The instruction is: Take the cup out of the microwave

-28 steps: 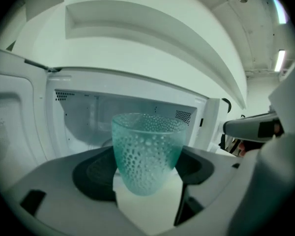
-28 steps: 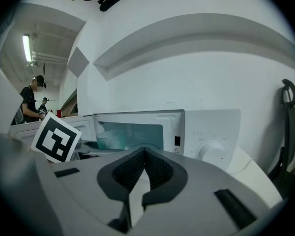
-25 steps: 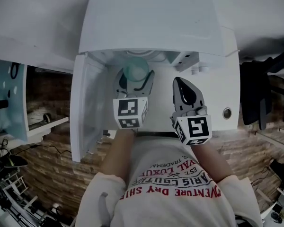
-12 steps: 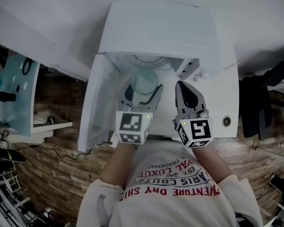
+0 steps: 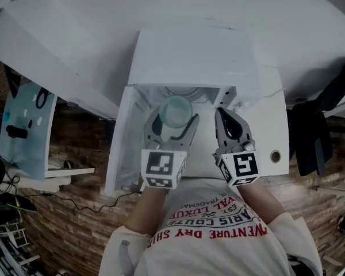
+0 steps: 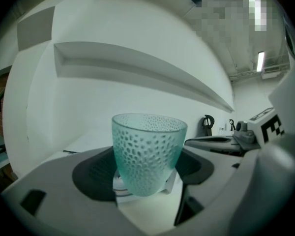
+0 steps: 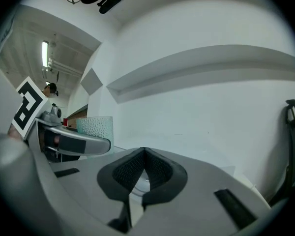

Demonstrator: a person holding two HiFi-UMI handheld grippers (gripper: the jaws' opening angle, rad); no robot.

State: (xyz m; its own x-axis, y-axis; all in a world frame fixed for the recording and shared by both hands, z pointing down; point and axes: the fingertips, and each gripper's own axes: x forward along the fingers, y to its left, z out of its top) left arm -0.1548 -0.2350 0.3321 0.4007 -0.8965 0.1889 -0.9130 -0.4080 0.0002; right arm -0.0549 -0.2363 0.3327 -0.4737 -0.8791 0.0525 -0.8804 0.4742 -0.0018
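Note:
A teal dimpled glass cup stands upright between the jaws of my left gripper, which is shut on its sides. In the head view the cup hangs in front of the open mouth of the white microwave, whose door swings out to the left. My right gripper is beside it on the right, shut with nothing in it. The right gripper view shows those jaws meeting at the tips, and the cup to the left behind the left gripper's finger.
The microwave's panel with a round knob lies right of my right gripper. A white wall shelf runs ahead. A teal board stands at the left, and something dark stands at the right over the brick-patterned floor.
Both grippers have risen, the left one with the cup still in it. The microwave sits lower and nearer the middle of the head view. The jaws have not changed.

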